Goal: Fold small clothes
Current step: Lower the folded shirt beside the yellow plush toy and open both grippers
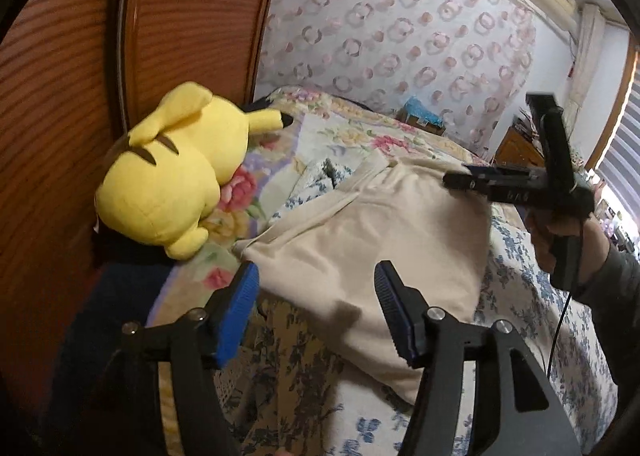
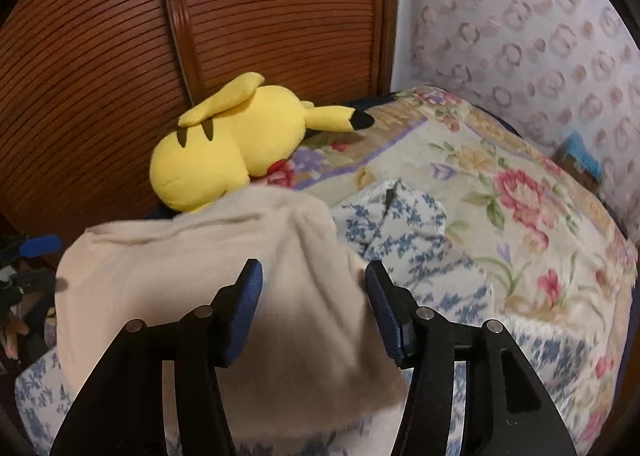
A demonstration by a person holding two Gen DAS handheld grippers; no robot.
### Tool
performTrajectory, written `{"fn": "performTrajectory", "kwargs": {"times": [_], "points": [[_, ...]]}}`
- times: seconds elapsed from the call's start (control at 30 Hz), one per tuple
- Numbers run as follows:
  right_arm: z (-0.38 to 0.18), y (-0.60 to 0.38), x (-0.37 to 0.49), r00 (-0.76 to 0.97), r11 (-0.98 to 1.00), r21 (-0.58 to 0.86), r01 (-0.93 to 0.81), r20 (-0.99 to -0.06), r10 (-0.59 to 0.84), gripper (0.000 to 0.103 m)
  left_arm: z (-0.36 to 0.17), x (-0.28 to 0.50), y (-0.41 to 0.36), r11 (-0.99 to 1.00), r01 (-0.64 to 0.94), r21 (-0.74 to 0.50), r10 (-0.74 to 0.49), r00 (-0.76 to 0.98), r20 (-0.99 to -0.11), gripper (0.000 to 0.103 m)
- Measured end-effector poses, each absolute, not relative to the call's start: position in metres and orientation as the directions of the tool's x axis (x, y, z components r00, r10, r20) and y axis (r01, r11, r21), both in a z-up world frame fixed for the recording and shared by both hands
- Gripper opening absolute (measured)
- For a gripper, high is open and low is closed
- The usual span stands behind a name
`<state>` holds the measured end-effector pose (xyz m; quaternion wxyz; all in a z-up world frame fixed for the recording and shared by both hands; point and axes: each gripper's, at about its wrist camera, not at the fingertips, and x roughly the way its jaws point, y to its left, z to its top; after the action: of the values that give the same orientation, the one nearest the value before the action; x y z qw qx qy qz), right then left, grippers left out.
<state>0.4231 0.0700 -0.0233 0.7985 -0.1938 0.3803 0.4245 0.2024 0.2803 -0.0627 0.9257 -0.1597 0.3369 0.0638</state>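
A cream garment (image 1: 360,232) lies folded on the floral bedspread (image 1: 532,296); it also shows in the right wrist view (image 2: 208,276). My left gripper (image 1: 316,288) is open, hovering just above the garment's near edge, with blue pads (image 1: 240,308). My right gripper (image 2: 312,284) is open above the garment, holding nothing. In the left wrist view the right gripper (image 1: 472,180) shows from the side over the garment's far right part.
A yellow plush toy (image 1: 172,172) lies at the bed's left by a brown slatted wardrobe door (image 1: 60,96); it also shows in the right wrist view (image 2: 232,152). A blue-flowered cloth (image 2: 400,232) lies beside the garment. Patterned wallpaper (image 1: 400,24) is behind.
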Motion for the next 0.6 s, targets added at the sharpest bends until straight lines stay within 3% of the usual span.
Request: {"fn": "performTrajectory", "kwargs": {"times": [0.43,0.6], "points": [[0.038,-0.037,0.352,0.486,0.675,0.03,-0.737,-0.67,0.561,0.057,-0.02,0.185,0.202,0.98,-0.111,-0.164,-0.01,0.798,-0.603,0.06],[0.065,-0.094,0.3,0.554,0.719,0.03,-0.694,-0.616,0.56,0.062,0.0,0.176,0.161,0.99,-0.06,-0.13,-0.024,0.827,-0.562,0.06]]}}
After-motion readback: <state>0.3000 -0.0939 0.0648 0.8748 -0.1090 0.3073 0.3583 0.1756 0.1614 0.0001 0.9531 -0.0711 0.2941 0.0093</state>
